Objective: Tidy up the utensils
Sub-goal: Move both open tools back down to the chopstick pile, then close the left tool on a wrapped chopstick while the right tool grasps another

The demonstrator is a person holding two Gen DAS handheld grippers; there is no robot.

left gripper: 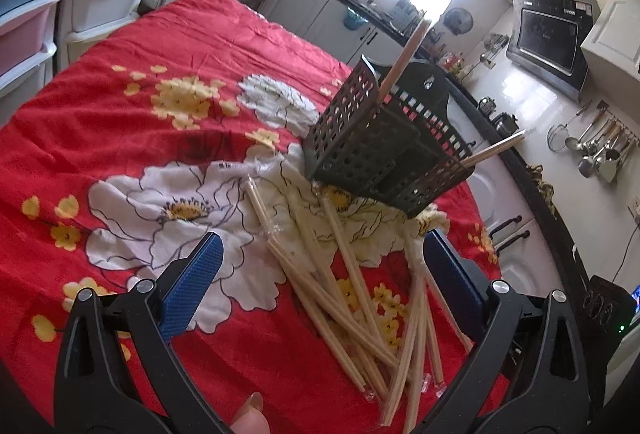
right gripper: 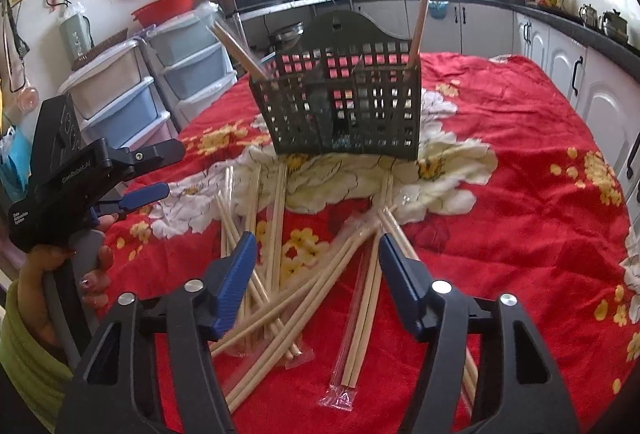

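In the left wrist view, you are holding the left claw (left gripper: pixel 320 282) wide open and empty above the heap of chopsticks (left gripper: pixel 352 298) that are lying crossed on the red flowered cloth (left gripper: pixel 120 121) of the worktop. The dark perforated basket (left gripper: pixel 380 145) is standing just behind the heap, already holding a few sticks. In the right wrist view, you are holding the right claw (right gripper: pixel 316 274) partly open over the same heap (right gripper: pixel 280 274), with nothing pressed between its blue pads (right gripper: pixel 236 282); some chopsticks are lying in clear wrappers (right gripper: pixel 344 386). The basket (right gripper: pixel 340 105) is standing beyond. Because the sticks are crossing each other, one claw is risking to pinch several together or to flick the neighbours away, and the slippery wrapper is possibly sliding out of the grip.
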